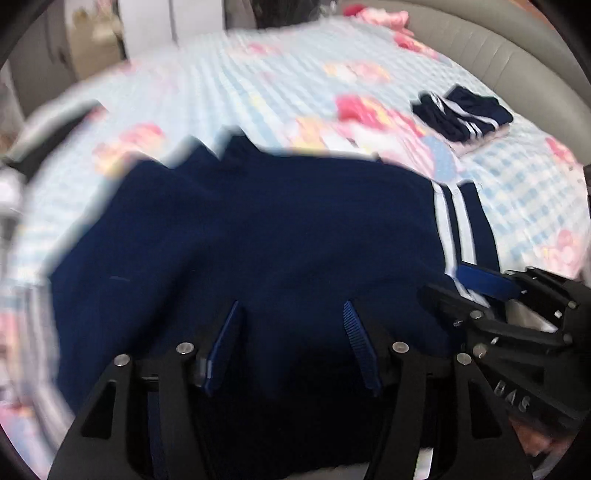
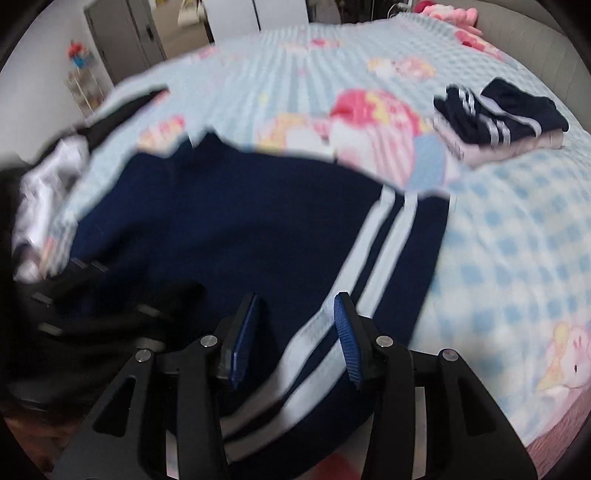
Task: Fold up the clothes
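Observation:
A navy garment [image 1: 258, 240] with two white stripes [image 1: 452, 225] along one side lies spread on the bed. My left gripper [image 1: 291, 306] is open, its blue pads low over the plain navy cloth near the front edge. My right gripper [image 2: 297, 297] is also open, and the striped edge [image 2: 384, 236] of the garment [image 2: 229, 221] runs under and between its fingers. In the left wrist view the right gripper [image 1: 495, 291] shows at the right, at the striped side. The left gripper's body [image 2: 92, 302] shows blurred at the left of the right wrist view.
A folded pile of navy striped clothes [image 1: 461, 114] [image 2: 502, 114] sits far right on the blue checked bedspread [image 2: 517, 258]. Loose white and black clothes [image 2: 48, 192] lie at the left edge. A grey padded headboard [image 1: 517, 48] curves behind; pink plush [image 2: 450, 14] rests near it.

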`<state>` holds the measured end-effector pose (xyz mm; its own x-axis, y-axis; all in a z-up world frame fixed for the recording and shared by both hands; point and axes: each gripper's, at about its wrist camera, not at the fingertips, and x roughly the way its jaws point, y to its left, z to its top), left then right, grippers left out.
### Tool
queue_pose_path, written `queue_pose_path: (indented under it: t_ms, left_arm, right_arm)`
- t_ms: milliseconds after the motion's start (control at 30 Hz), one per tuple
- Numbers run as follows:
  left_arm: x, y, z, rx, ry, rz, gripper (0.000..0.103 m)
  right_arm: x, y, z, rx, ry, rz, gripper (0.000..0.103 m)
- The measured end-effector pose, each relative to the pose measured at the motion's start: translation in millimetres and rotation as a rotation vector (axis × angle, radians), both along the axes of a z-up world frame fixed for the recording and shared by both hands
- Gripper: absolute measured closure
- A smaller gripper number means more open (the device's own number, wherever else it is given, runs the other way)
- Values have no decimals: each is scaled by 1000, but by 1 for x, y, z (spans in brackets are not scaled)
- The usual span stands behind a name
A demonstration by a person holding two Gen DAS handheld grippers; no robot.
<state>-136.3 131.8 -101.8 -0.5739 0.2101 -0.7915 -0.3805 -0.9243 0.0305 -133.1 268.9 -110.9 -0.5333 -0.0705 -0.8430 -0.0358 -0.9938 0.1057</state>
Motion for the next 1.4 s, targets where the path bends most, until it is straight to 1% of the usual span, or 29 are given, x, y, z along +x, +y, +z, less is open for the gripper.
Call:
queue_pose_path:
  t_ms: [33, 67, 100, 200, 300, 400, 467, 567, 633, 700, 767, 800, 833, 867, 900, 933, 967, 1033, 1067, 1133, 1167, 1267, 1333, 1400]
  left_arm:
    - [9, -6, 12, -5, 68, -7, 43]
    - [14, -11, 20, -9, 103, -14, 42]
    - [13, -15, 21, -11, 84, -21, 42]
    - [16, -19, 15, -17, 46, -28, 42]
    - [21, -22, 7, -23, 12, -32, 42]
    - [26, -24, -1, -29, -22, -35, 42]
    - [30, -26, -6, -33, -45, -37, 42]
    - [34, -29, -13, -37, -78, -36, 42]
    - [32, -35, -15, -30, -95, -15, 42]
    - [30, -42, -17, -24, -113, 5, 42]
    - [27, -48, -19, -32, -158, 24, 42]
    - [30, -52, -13, -23, -157, 21, 42]
    - [34, -54, -6, -15, -141, 16, 42]
    - [39, -57, 2, -6, -125, 12, 42]
    - [42, -61, 11, 4, -106, 10, 42]
    - [43, -67, 20, 21, -82, 18, 42]
    - [44, -75, 24, 44, -61, 39, 42]
    - [39, -90, 25, 80, -59, 100, 42]
    - [36, -99, 23, 98, -76, 135, 43]
    - [33, -115, 18, 121, -107, 181, 43]
    - [34, -122, 15, 121, -122, 197, 43]
    - [43, -139, 4, 82, -165, 233, 43]
    - [51, -152, 3, 112, -190, 240, 43]
    - [59, -162, 7, 167, -185, 247, 43]
  right_arm:
    - [2, 0, 2, -10, 10, 11, 60]
    - [7, 0, 10, -38, 47, 28, 60]
    - [12, -2, 18, -70, 89, 48, 60]
    - [17, -17, 21, -70, 118, 54, 60]
    - [12, -30, 3, -34, 56, 58, 60]
    - [14, -33, -8, 22, 22, 67, 60]
    - [19, -28, -4, 12, 31, 64, 60]
    - [30, -31, 5, 26, 82, 64, 60]
    - [38, -34, 12, 39, 119, 65, 60]
    - [37, -45, 10, 73, 119, 107, 60]
    - [32, -52, -1, 123, 66, 118, 60]
    - [29, -51, -9, 134, 36, 114, 60]
    - [29, -48, -8, 107, 41, 121, 60]
    - [30, -45, -4, 66, 62, 133, 60]
    - [31, -42, 1, 25, 82, 145, 57]
    - [33, -38, 5, -16, 102, 157, 57]
    - [34, -35, 9, -57, 122, 168, 57]
    - [33, -34, 16, -98, 150, 161, 57]
    - [30, -36, 14, -89, 138, 151, 57]
    - [26, -39, 2, -27, 86, 132, 57]
    - [25, -38, -2, -6, 68, 126, 57]
    - [24, -34, -11, 29, 31, 114, 57]
    - [29, -30, -8, 16, 58, 104, 57]
    - [35, -28, -2, -12, 94, 97, 57]
